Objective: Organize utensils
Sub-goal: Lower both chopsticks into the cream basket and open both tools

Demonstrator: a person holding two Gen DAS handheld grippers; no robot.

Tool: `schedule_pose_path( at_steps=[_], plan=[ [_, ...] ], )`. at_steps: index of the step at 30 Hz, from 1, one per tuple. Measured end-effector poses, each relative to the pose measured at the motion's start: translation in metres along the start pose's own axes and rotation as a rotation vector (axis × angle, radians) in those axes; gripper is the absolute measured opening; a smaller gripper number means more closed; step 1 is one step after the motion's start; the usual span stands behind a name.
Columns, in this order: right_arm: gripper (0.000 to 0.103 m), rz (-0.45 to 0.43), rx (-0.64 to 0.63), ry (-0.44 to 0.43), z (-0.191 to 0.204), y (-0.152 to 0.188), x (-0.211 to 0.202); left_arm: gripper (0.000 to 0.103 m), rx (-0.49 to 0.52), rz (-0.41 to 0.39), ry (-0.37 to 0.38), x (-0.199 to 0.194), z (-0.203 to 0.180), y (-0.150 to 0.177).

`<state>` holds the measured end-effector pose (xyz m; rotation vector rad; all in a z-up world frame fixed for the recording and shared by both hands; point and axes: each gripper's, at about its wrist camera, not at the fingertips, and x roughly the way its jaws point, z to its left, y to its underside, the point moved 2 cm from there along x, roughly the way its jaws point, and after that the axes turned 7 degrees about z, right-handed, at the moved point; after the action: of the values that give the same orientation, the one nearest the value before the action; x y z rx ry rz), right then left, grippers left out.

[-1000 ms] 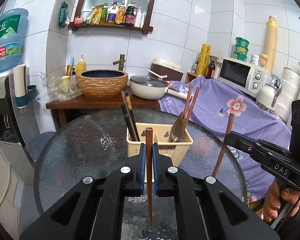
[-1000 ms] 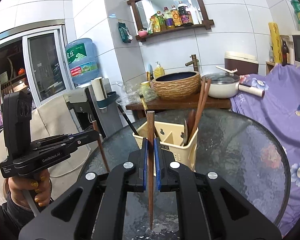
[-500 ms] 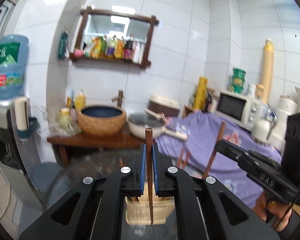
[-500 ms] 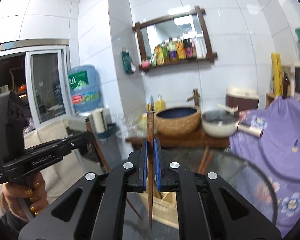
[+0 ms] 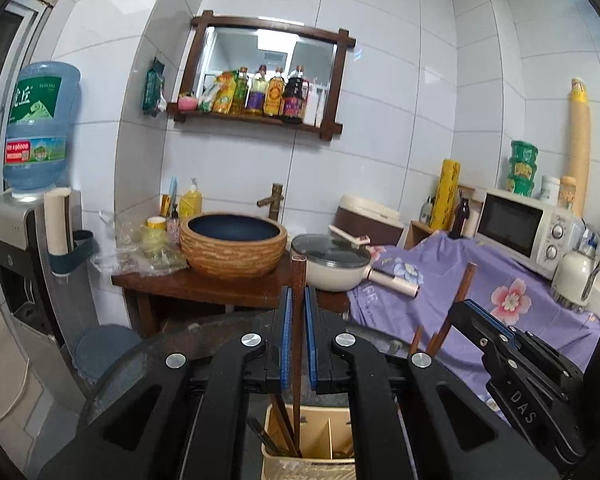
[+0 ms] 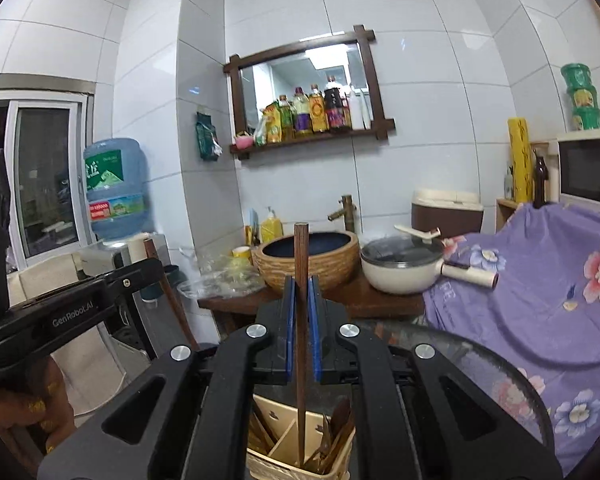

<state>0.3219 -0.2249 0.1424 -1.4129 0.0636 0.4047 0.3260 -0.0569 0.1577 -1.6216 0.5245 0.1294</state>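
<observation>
My left gripper (image 5: 296, 340) is shut on a brown wooden chopstick (image 5: 297, 280) held upright; its lower tip hangs over the left compartment of the cream utensil holder (image 5: 308, 444), beside dark chopsticks standing there. My right gripper (image 6: 301, 328) is shut on a second brown chopstick (image 6: 301, 256), upright, its tip inside the holder (image 6: 284, 436) near a spoon and chopsticks. Each gripper shows in the other's view: the right one (image 5: 512, 364) at right, the left one (image 6: 72, 308) at left.
The holder stands on a round glass table (image 6: 476, 368). Behind are a wooden stand with a woven basin (image 5: 233, 244), a lidded white pan (image 5: 332, 264), a purple floral cloth (image 5: 500, 280), a microwave (image 5: 528, 228) and a water dispenser (image 5: 32, 184).
Both grippers have lifted and come in over the holder, so the table has dropped out of view and each chopstick's tip now hangs at the holder's compartments. Both stay shut on their chopsticks.
</observation>
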Motion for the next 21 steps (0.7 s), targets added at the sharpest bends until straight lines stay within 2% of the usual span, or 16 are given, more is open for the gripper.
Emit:
schedule_pose_path(
  at_steps=[11, 15, 18, 21],
  plan=[
    [0.007, 0.09, -0.001, 0.001, -0.004, 0.049, 0.02, 0.006, 0.04, 0.137, -0.009, 0.038, 0.005, 0.059],
    [0.007, 0.107, -0.001, 0.0, -0.005, 0.056, 0.023, 0.005, 0.045, 0.157, -0.028, 0.045, 0.009, 0.069],
    [0.007, 0.111, -0.013, 0.006, -0.004, 0.06, 0.024, 0.005, 0.038, 0.19, -0.004, 0.049, 0.012, 0.071],
    [0.008, 0.121, -0.012, 0.001, -0.005, 0.062, 0.025, 0.005, 0.036, 0.179, -0.009, 0.047, 0.014, 0.071]
  ],
)
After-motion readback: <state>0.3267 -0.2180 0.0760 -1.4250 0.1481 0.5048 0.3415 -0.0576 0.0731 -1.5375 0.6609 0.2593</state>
